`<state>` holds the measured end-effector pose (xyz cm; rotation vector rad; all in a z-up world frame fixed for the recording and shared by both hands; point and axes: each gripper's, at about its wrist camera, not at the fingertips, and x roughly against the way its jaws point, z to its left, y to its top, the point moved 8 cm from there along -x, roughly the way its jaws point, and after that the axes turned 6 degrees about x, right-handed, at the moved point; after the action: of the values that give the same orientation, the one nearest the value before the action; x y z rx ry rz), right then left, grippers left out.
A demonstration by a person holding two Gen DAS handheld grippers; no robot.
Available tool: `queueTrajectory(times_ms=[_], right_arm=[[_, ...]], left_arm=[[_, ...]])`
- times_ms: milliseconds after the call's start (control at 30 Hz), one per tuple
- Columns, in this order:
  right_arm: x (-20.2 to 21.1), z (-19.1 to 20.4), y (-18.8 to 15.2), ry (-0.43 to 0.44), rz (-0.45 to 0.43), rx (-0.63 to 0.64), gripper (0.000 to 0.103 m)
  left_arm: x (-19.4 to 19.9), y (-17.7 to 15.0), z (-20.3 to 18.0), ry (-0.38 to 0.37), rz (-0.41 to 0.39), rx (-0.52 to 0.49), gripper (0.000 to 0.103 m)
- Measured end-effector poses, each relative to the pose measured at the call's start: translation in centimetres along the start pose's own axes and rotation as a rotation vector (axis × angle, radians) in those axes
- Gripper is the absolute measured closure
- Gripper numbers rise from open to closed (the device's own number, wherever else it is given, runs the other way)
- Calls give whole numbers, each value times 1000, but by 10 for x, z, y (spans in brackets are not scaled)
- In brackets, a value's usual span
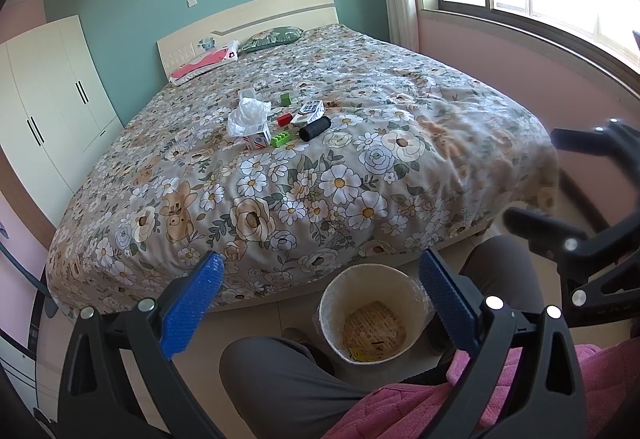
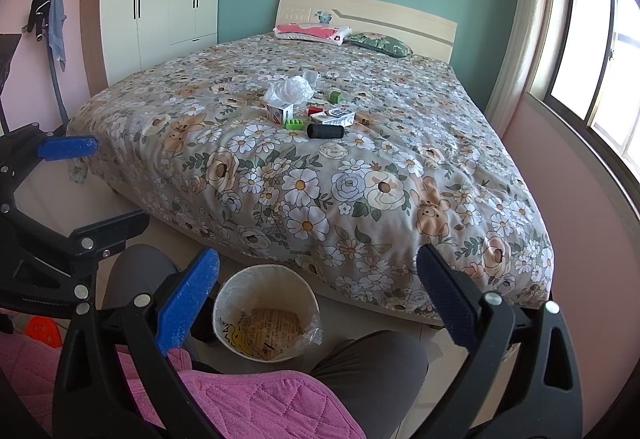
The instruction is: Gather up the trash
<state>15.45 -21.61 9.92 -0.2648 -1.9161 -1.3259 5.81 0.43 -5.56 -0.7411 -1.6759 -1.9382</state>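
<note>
Ahead of both grippers lies a bed [image 1: 304,159] with a floral quilt. A cluster of small items sits on the quilt, well beyond the fingertips: a crumpled plastic bag [image 1: 248,113], a small carton [image 1: 256,139], a second carton [image 1: 307,113], a black roll [image 1: 315,128], green bricks [image 1: 281,139] and a red brick [image 1: 285,119]. Nothing stands between the grippers and the cluster.

A bin [image 1: 370,315] stands on the floor below the grippers, between the person's knees [image 1: 280,379], just in front of the bed's edge. It is lined with clear plastic and holds printed paper; the print is too small to read. Carton labels are also unreadable.

Left gripper [image 1: 320,279]: jaws spread wide, holding nothing, touching nothing. Right gripper [image 2: 318,275]: jaws spread wide, likewise empty. A pink quilted garment [image 2: 248,399] lies beneath both.
</note>
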Motion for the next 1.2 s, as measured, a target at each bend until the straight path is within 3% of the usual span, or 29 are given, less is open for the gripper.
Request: queueTrajectory(times_ms=[600,800,1000,1200], right_arm=[[0,0,3,-2,-3,6,6],[-5,-6,8,-4,6,5,6],[-22,-30,35,7,-13,-48,7],[-48,-45,67,20,-34,-22,7]], left_arm=[[0,-1,-2,-6,11,5,4],[-12,-2,6,-22,51,33,4],[-30,18,26,-5,46,93,4],[-68,46,45,-20,72,167,4]])
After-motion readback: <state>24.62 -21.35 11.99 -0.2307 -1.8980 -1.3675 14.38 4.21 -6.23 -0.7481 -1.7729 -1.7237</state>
